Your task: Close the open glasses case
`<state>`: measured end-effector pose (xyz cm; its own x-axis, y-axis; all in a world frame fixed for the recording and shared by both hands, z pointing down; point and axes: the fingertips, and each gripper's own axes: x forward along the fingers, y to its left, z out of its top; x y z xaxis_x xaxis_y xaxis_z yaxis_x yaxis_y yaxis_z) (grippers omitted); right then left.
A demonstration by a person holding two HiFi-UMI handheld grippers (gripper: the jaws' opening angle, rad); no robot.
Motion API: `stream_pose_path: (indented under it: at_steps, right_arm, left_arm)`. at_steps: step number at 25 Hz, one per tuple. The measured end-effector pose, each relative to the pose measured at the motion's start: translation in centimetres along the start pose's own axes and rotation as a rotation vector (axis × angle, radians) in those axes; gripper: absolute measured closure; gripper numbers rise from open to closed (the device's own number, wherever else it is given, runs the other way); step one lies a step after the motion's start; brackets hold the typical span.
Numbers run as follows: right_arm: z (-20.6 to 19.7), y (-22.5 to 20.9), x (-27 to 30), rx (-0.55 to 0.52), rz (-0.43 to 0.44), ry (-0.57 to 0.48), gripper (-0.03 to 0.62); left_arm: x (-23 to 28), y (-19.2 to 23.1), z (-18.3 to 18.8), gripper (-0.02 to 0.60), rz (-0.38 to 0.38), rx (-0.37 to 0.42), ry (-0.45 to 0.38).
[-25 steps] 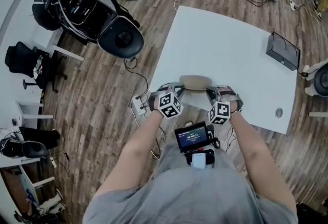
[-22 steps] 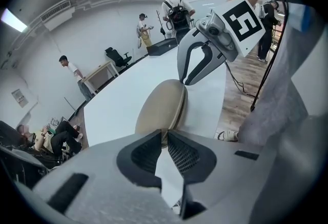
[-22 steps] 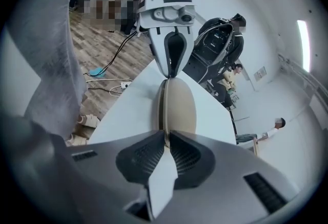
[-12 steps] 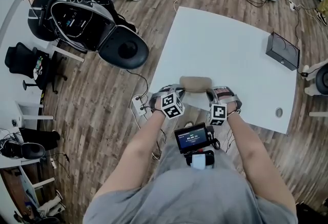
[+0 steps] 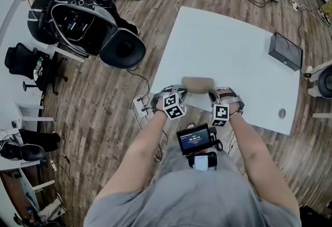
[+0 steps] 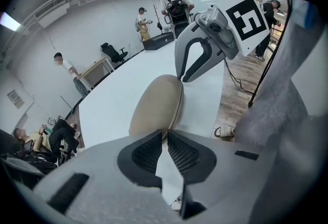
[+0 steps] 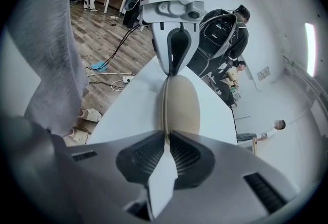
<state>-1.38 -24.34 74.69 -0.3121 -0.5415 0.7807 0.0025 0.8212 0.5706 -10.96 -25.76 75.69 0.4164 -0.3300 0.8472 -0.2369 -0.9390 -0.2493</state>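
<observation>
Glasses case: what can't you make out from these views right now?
- Contents of the glasses case: hidden in every view by its shut shells.
- Case's near end, left gripper view: covered by the closed jaws of the left gripper, so contact is unclear.
- Same for the right gripper in its view.
- Any clasp: head view too small; gripper views show only a thin seam.
- Black box on the table: too small to identify.

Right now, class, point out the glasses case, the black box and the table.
glasses case (image 5: 197,83), head view, its tan shell
black box (image 5: 286,50), head view, its top face
table (image 5: 223,44), head view, bare white top
</observation>
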Motion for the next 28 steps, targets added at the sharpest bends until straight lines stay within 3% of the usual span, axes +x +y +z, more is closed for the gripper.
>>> stream_pose_path:
  at_steps: [15,22,28]
  right_arm:
    - [-0.3,-1.0,-0.3,0.027,0.015,-0.001,0.546]
    - [-0.4,-1.1,-0.6,0.163,0.034,-0.042,0.546]
    - [-0.1,-0.9,-1.7,0.201,0.045,-0.082,0.546]
  left_arm:
    - [-0.3,0.7,0.7,0.540,-0.013,-0.001,0.007]
    - [-0.7,0.8,0.6,0.540,-0.004,-0.030,-0.028]
    - [-1.7,0.7,0.7,0.540,0.007,-0.073,-0.077]
